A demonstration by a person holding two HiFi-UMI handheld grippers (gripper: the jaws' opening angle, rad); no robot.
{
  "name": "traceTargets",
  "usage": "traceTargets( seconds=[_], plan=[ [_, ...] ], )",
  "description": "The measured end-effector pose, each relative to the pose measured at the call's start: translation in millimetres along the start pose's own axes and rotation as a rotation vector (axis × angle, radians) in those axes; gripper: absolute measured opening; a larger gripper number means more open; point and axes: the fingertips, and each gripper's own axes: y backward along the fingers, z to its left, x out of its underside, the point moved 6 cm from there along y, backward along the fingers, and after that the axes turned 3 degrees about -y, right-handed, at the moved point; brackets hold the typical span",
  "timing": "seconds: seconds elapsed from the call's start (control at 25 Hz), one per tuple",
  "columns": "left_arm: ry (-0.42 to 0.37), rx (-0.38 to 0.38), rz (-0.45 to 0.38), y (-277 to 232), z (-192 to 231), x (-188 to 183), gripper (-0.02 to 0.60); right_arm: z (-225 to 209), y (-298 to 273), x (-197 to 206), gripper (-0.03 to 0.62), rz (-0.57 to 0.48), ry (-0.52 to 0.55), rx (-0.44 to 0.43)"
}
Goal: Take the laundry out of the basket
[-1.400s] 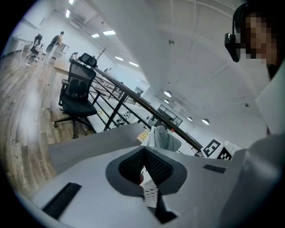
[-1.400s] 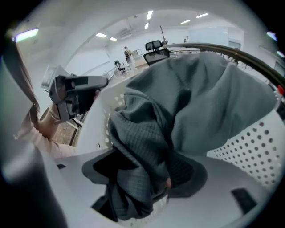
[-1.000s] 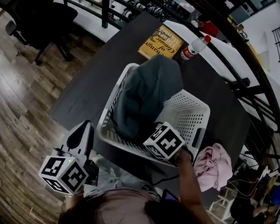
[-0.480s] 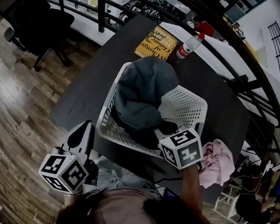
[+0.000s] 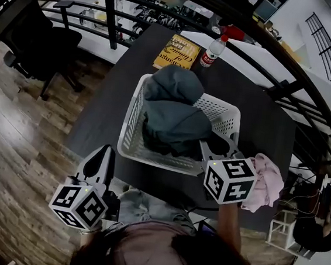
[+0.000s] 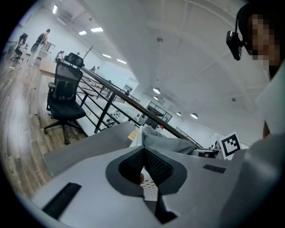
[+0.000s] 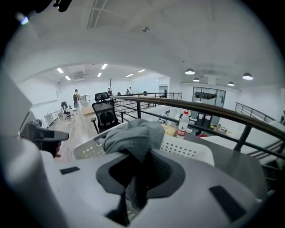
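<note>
A white perforated laundry basket [image 5: 130, 119] stands on the dark table [image 5: 107, 99]. A grey-blue garment [image 5: 176, 115] fills it and bulges over its far rim. At the basket's near right corner my right gripper [image 5: 214, 147] is shut on a fold of that garment [image 7: 133, 133], and dark cloth hangs between its pads. A pink garment [image 5: 268, 181] lies on the table right of the basket, beside the right gripper's marker cube. My left gripper [image 5: 104, 152] hovers off the table's near left edge, jaws together and empty; in its own view the left gripper [image 6: 143, 150] points toward the basket.
A yellow book [image 5: 177, 52] and a water bottle [image 5: 212, 50] lie on the table beyond the basket. A black railing [image 5: 108, 5] runs behind the table. A black office chair [image 5: 37, 39] stands on the wood floor to the left.
My right gripper has moved right and back toward me, from inside the basket to its near right corner. The grey-blue garment has sunk lower. The left gripper has barely moved.
</note>
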Motion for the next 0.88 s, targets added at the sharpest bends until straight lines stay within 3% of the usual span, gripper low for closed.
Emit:
traceTargets(
  seconds=[0.64, 0.88],
  plan=[
    [-0.089, 0.147, 0.011, 22, -14, -6, -0.003, -7, 66, -53, 0.069, -0.33, -0.07, 0.183],
    [-0.111, 0.161, 0.0, 16, -30, -12, -0.003, -17, 92, -68, 0.069, -0.412, -0.067, 0.203]
  ],
)
